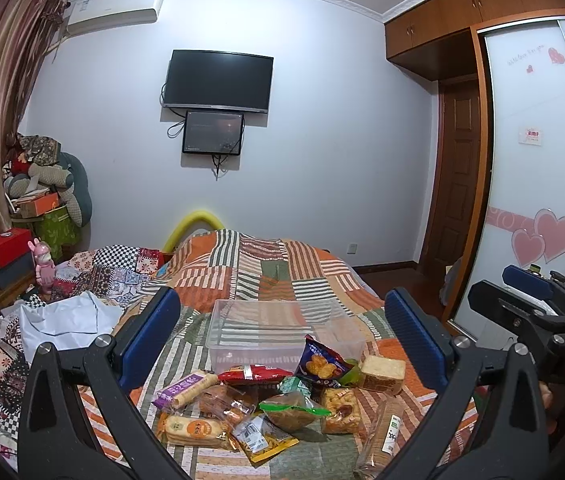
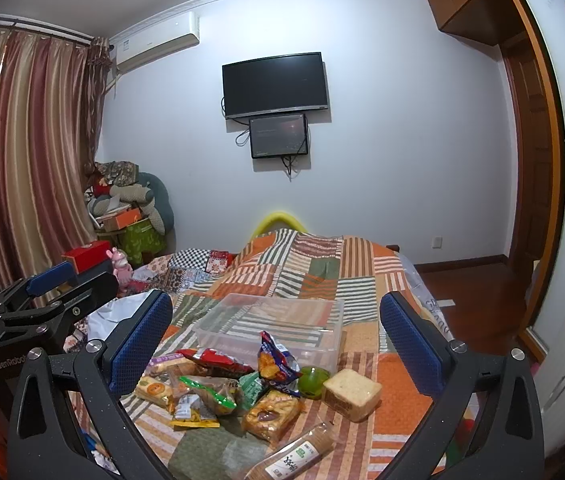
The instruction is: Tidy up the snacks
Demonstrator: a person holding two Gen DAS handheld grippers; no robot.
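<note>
One clear plastic bin [image 1: 282, 332] is seen standing on the patchwork quilt [image 1: 266, 272] of the bed, and nothing can be made out inside it; only the striped fabric is shown through its walls. All the snacks are heaped on the quilt just in front of the bin, none in it. About a dozen packets can be counted, though overlaps make the tally uncertain: one blue chip bag [image 1: 322, 364] propped upright against the bin's near wall, one red packet [image 1: 254, 374] beside it, one purple-wrapped biscuit roll [image 1: 186, 390], one orange-labelled biscuit pack [image 1: 192, 430], one yellow-edged packet [image 1: 262, 440], one green-striped bag [image 1: 292, 412] of brown pieces, one small green packet [image 2: 251, 386], one clear-wrapped pastry [image 1: 340, 410], one wrapped slice of bread [image 1: 382, 374], one long sleeve of crackers [image 1: 382, 438], and one green round item [image 2: 311, 380] touching the bread. The left gripper [image 1: 282, 332] is held above the pile with its blue pads spread wide and nothing between them. The right gripper [image 2: 274, 336] is likewise released, its two pads well apart and empty. Two dark screens [image 1: 218, 80] are mounted on the far wall, one below the other.
</note>
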